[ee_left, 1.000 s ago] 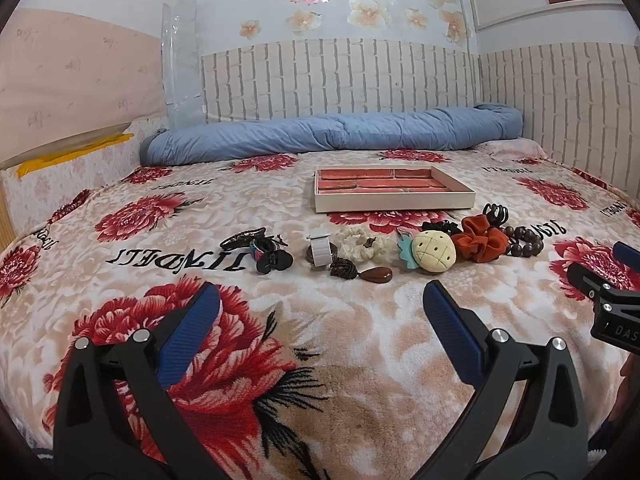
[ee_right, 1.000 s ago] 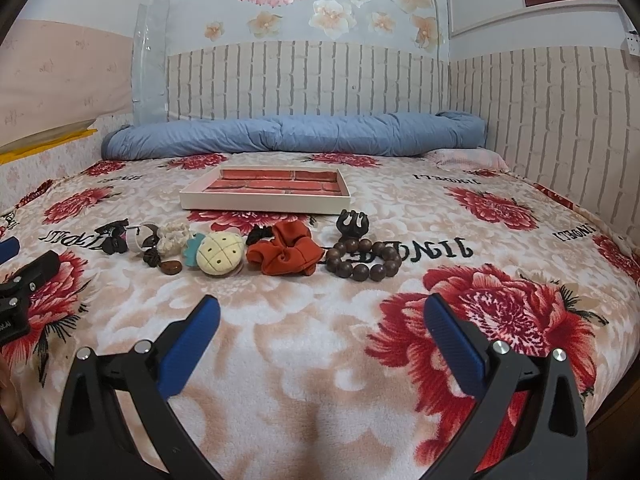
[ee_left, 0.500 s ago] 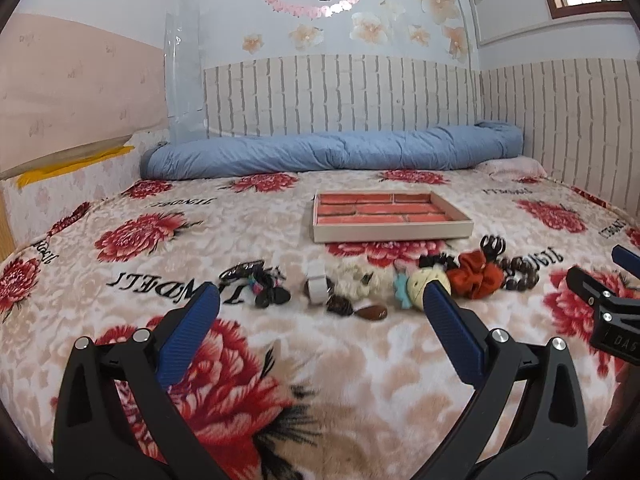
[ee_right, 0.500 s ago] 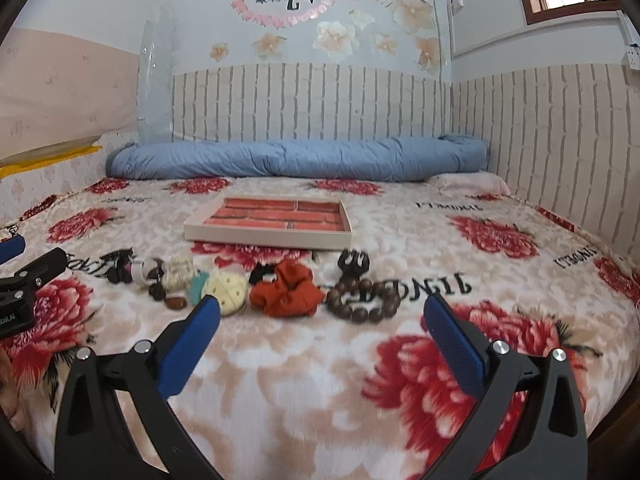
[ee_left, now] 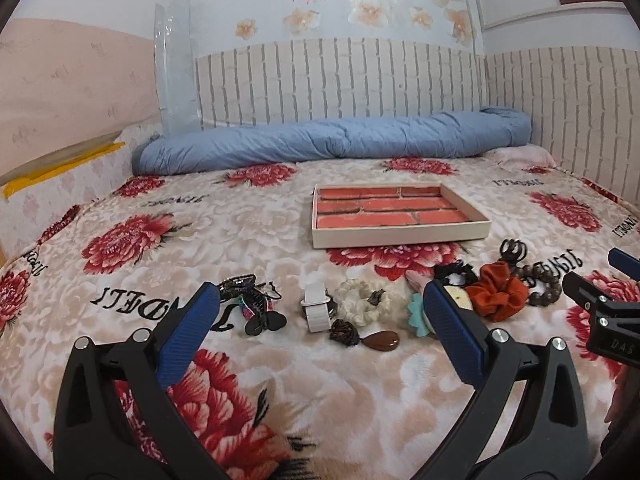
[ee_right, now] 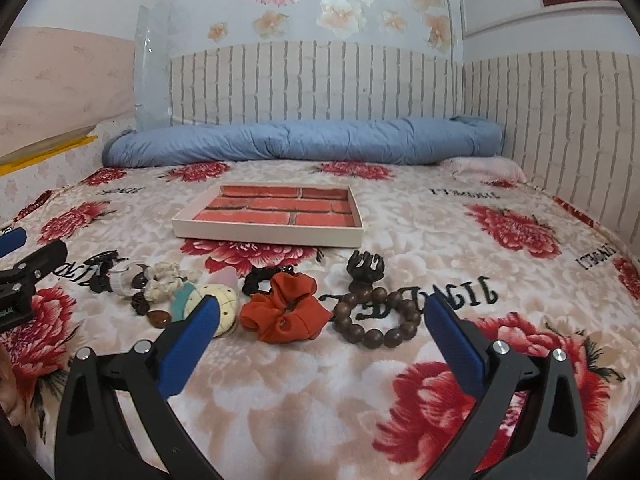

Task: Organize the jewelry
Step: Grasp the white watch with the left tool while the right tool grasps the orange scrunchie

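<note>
A row of jewelry and hair accessories lies on the floral bed cover in front of a shallow tray [ee_left: 400, 236] [ee_right: 268, 234] lined with a red brick pattern. The row holds black clips [ee_left: 256, 304], a white watch [ee_left: 316, 306], a cream scrunchie [ee_left: 362, 302], a brown pendant [ee_left: 382, 340], an orange scrunchie [ee_right: 286, 312] [ee_left: 496, 294], a brown bead bracelet [ee_right: 376, 314] and a dark claw clip [ee_right: 364, 268]. My left gripper [ee_left: 320, 312] is open and empty above the watch and pendant. My right gripper [ee_right: 320, 316] is open and empty, just short of the orange scrunchie and bracelet.
A rolled blue duvet [ee_left: 332, 142] lies along the far wall. Brick-pattern walls close the back and right. The other gripper shows at each view's edge, on the right in the left view [ee_left: 600, 304] and on the left in the right view [ee_right: 24, 276].
Both grippers have tipped up and then come closer to the row of accessories. Their jaws stay open. Nothing on the bed has moved.
</note>
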The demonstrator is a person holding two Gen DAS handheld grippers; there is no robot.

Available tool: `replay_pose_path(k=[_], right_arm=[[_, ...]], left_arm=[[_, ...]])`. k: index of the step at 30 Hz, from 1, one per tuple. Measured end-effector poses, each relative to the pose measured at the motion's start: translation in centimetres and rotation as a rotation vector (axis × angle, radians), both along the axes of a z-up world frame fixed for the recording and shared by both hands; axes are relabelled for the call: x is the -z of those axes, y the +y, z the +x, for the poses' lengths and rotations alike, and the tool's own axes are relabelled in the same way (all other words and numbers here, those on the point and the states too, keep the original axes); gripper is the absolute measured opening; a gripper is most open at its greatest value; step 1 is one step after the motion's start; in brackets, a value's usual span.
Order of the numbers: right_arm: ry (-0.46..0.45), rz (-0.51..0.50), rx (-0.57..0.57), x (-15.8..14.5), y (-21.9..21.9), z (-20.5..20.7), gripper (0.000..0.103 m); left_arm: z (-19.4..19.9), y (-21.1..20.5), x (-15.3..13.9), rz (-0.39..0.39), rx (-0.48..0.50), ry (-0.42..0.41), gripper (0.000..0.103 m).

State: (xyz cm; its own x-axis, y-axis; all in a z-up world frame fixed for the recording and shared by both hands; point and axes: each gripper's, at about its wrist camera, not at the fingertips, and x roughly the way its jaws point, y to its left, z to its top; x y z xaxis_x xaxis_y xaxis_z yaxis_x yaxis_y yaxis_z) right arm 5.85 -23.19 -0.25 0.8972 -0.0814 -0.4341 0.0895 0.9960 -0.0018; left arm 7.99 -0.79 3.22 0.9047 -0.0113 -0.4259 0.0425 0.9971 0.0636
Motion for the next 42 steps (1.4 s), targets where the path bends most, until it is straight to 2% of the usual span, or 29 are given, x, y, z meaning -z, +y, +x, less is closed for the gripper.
replay_pose_path(k=[6,12,15,19,25,27,30,32,38,42], right_arm=[[0.084,0.027,0.012,1.8,-0.5,3.2,0.099],[0.157,0.035,0.020,3.1,-1.0,6.6,0.099],[0.198,0.049,0.010,3.8,-1.2,8.1,0.098],[0.260,0.035,-0.010,4.8,-0.8,9.8,0.079],[0.333,0.037,-0.033,6.2,-0.4,11.0,0.054],[0.343,0.041,-0.039,6.4,-0.4,11.2,0.053],[0.347,0.039,-0.041,6.6,-0.4,11.4,0.051],[0.351,0.040,-0.048,6.7,-0.3,11.6,0.043],[0.353,0.069,-0.067,6.8,-0.5,11.6,0.035],[0.383,0.084,-0.080,7.3,-0.4,12.1,0.031]], left_arm=[[2.8,1.0,2.4,0.002,-0.017,0.087,0.098],[6.5,1.4,3.3,-0.012,-0.029,0.156,0.098],[8.4,1.9,3.8,-0.029,-0.033,0.199,0.093],[10.4,2.0,5.2,-0.018,-0.017,0.264,0.078],[11.2,2.5,7.1,-0.035,-0.011,0.315,0.076],[11.5,2.5,7.6,-0.041,0.000,0.335,0.076],[11.7,2.5,7.9,-0.043,0.002,0.345,0.070],[11.8,2.5,7.9,-0.041,-0.003,0.347,0.065],[12.2,2.5,7.9,-0.035,-0.009,0.340,0.056],[12.4,1.8,7.9,-0.007,0.004,0.340,0.042]])
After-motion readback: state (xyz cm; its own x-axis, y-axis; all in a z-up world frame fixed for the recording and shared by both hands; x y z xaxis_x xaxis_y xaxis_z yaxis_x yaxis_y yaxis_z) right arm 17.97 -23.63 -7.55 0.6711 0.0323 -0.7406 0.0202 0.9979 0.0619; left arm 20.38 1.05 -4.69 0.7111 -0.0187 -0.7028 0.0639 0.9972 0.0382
